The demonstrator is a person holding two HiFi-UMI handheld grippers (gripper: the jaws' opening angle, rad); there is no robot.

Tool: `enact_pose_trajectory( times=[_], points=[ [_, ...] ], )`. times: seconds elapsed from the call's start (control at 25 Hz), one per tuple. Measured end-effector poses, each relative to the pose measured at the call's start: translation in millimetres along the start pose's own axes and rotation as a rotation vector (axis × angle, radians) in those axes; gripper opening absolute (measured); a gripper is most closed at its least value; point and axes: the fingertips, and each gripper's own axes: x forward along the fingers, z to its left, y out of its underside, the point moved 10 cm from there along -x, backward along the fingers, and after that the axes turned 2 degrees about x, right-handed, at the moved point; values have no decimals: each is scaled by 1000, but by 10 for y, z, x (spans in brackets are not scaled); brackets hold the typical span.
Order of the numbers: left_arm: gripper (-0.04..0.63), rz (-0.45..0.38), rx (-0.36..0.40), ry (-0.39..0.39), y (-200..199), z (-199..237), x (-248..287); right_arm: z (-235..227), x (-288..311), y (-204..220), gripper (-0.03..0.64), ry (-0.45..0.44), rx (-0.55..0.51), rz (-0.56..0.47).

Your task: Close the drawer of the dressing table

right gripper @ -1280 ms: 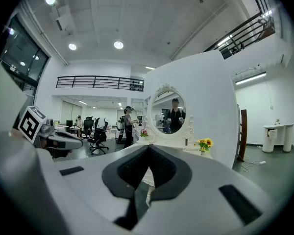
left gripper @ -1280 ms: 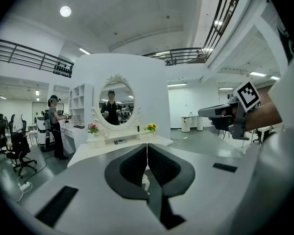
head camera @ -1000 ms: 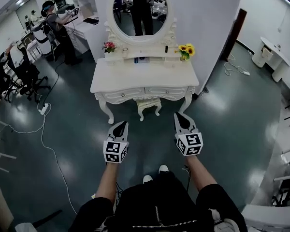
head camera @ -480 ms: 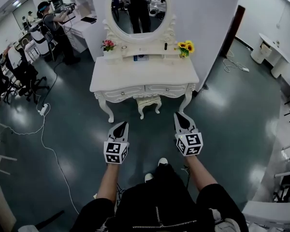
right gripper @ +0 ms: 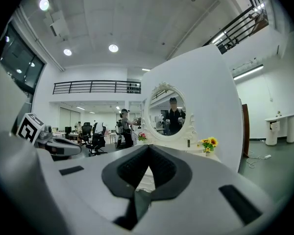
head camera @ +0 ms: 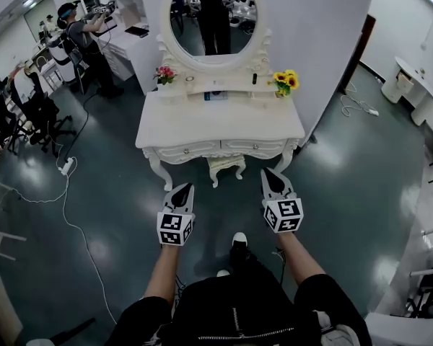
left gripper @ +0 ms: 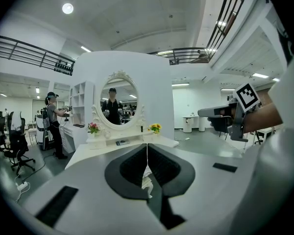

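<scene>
The white dressing table (head camera: 202, 125) with its oval mirror (head camera: 215, 20) stands ahead against a white wall. Two drawer fronts (head camera: 224, 148) run along its near edge; from here I cannot tell whether one stands out. My left gripper (head camera: 182, 188) and right gripper (head camera: 268, 173) hover side by side over the dark floor, a short way before the table, both pointing at it. Each is shut with nothing between the jaws. In the left gripper view the jaws (left gripper: 147, 151) meet in a thin line below the table (left gripper: 88, 153). The right gripper view shows shut jaws (right gripper: 148, 153) and the mirror (right gripper: 169, 114).
A small white stool (head camera: 226, 166) sits under the table. Pink flowers (head camera: 164, 73) and sunflowers (head camera: 286, 81) stand on its shelf. A cable and power strip (head camera: 65, 166) lie on the floor at left, near seated and standing people (head camera: 83, 38). A round white table (head camera: 411, 85) is far right.
The dressing table has grown nearer in the head view as the person stepped forward. Both grippers moved toward it together and stayed shut.
</scene>
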Motion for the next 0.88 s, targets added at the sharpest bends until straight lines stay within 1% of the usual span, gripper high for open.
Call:
enact_pose_trajectory(
  times=[0.28,0.56,0.88],
  points=[
    [21,-9,12,-26,-293,290,722,-429,758,-218,6,-34,-18,-10],
    [21,-28,16,-52,-564,437,1418,-947,1363,-396,6,-54,-35,-15],
    [21,-10,-9,-52,-564,642,2045,-1249,1950,-360,6,-61,-28,14]
  ],
)
